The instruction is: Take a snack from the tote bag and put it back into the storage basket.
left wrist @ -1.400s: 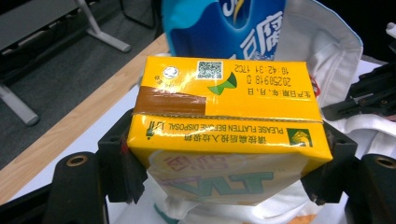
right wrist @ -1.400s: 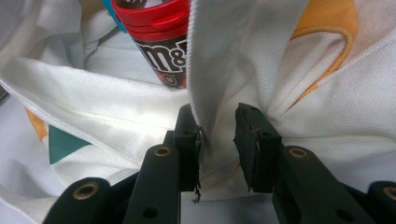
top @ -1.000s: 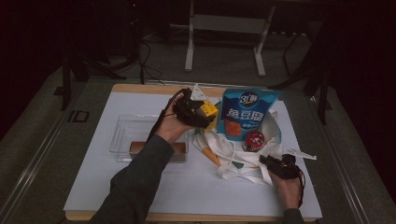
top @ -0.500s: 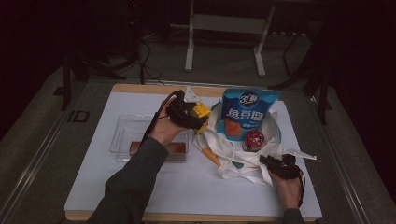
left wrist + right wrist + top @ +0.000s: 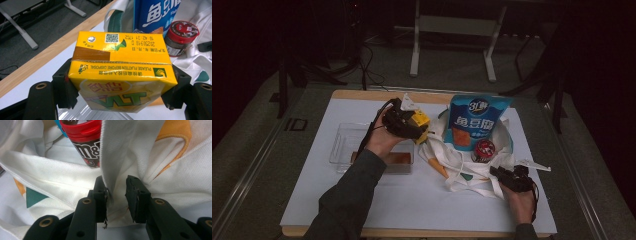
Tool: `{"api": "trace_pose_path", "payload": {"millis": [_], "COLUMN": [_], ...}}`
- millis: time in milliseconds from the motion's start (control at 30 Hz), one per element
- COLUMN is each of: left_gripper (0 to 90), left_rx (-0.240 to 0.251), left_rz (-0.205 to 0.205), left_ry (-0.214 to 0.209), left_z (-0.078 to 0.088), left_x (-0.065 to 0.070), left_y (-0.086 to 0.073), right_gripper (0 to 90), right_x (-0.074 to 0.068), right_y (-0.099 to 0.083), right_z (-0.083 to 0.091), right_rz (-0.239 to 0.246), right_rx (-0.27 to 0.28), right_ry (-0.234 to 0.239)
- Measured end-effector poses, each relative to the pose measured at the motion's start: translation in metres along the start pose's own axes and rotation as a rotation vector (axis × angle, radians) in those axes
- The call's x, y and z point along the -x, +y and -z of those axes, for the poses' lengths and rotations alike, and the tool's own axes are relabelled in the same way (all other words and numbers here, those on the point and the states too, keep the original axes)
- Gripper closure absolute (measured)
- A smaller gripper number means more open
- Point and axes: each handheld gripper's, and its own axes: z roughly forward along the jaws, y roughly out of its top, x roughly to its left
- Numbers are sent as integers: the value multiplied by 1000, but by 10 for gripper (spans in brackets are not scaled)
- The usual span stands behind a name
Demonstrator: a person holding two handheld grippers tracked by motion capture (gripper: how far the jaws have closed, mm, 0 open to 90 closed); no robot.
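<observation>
**Left gripper holds yellow carton beside open tote bag; right gripper at bag strap**

Left gripper (image 5: 414,125) is clamped on a yellow drink carton (image 5: 120,72), jaws pressing its two short sides, carton lifted off the desk (image 5: 337,200) and upside down in the left gripper view (print reads inverted). In the high view the carton (image 5: 421,120) sits just left of the white tote bag (image 5: 462,165), above the far edge of a clear plastic tray (image 5: 343,145). Brown flat item (image 5: 398,159) lies in the tray's near right part, partly hidden by the left hand (image 5: 382,140).

Bag lies open on the desk's white sheet, right of centre. Blue snack pouch (image 5: 474,125) stands upright in it, leaning back. Red-lidded candy jar (image 5: 484,150) is just in front of the pouch, touching or nearly so. Orange and green patches show on the bag cloth.

Right gripper (image 5: 116,195) is low at the bag's near right edge, jaws partly apart. White strap (image 5: 117,150) hangs between them, touching the left pad; gap to the right pad, so no grip on it. Candy jar (image 5: 85,145) is just behind the strap in that view. Right hand (image 5: 519,202) rests near the desk's front edge.
</observation>
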Motion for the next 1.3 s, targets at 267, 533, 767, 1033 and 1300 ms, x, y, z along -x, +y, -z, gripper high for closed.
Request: {"api": "trace_pose_path", "payload": {"millis": [267,533,767,1033,1300], "left_gripper": [282,282,282,282,282], "left_rx": [-6,-9,-18,-7,-22], "left_rz": [8,34,57,81,91], "left_ry": [10,15,27,29,53], "left_z": [1,1,3,8,9], "left_x": [-2,-7,-15,-20,-25], "left_y": [-8,-17,-26,-33,-42], "right_gripper": [701,700,700,700,699], "right_x": [0,0,0,0,0], "right_y": [0,0,0,0,0], "right_z": [0,0,0,0,0], "right_rz": [1,0,-1,1,0], "right_rx": [0,1,0,0,0], "right_ry": [-1,-1,-1,-2,-2]}}
